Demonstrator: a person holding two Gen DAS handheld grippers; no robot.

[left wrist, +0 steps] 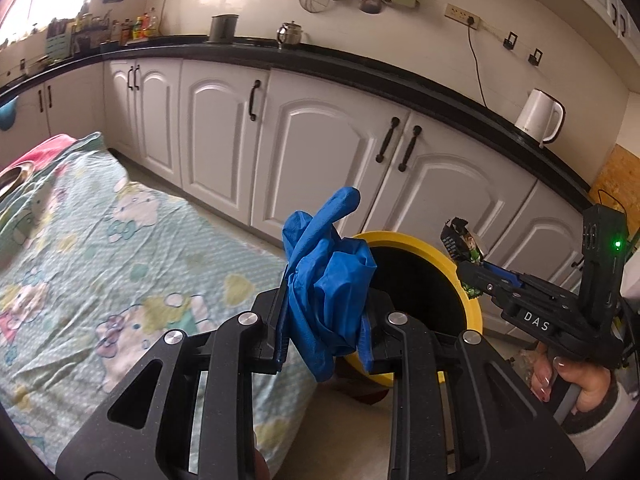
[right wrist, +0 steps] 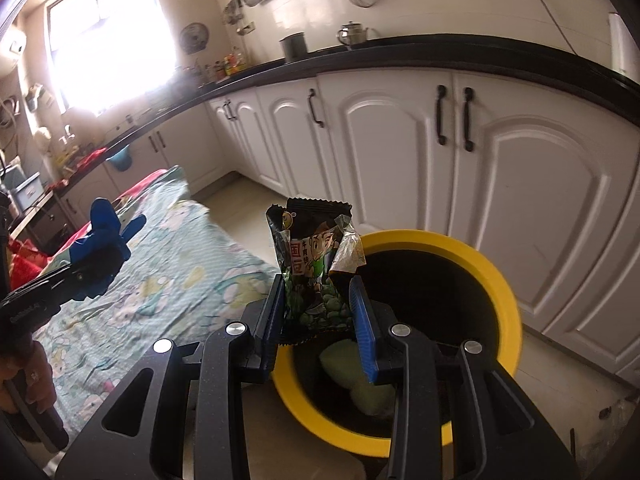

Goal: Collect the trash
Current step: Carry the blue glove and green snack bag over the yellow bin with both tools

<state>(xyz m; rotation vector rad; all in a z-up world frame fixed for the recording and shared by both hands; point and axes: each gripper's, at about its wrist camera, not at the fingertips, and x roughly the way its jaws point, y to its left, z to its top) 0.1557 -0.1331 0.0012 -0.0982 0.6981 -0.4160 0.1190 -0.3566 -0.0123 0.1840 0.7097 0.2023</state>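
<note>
Two pieces of trash carried at once, each pinched high and clear of the patterned bedsheet (left wrist: 120,240) so that nothing drags. Left gripper (left wrist: 326,312) clenched on a crumpled blue glove (left wrist: 328,276), held by its bunched middle with loose fingers of the glove sticking up and a flap hanging below the pads. Right gripper (right wrist: 320,308) clamped on a torn-open snack wrapper (right wrist: 316,264), gripped at its lower half so the ripped top stands upright. Both aimed down toward the yellow-rimmed trash bin (right wrist: 496,280) on the floor in front of the white cabinets (left wrist: 320,140), probably to drop both loads in one pass; wrapper apparently at the near rim of the bin mouth, glove seemingly a little short of it on the bed side. Left wrist view: right gripper (left wrist: 470,276) seen from the side with the wrapper (left wrist: 464,242) poking up, plus the right hand (left wrist: 576,380) around its handle and a white kettle (left wrist: 538,114) on the counter; bin interior just a black hole there. Right wrist view: down into the bin, two pale green lumps (right wrist: 360,380) already at the bottom, not identifiable; also the left gripper (right wrist: 94,276) with its glove (right wrist: 106,228) over the sheet, well apart from the bin, and a bright window (right wrist: 112,32).
</note>
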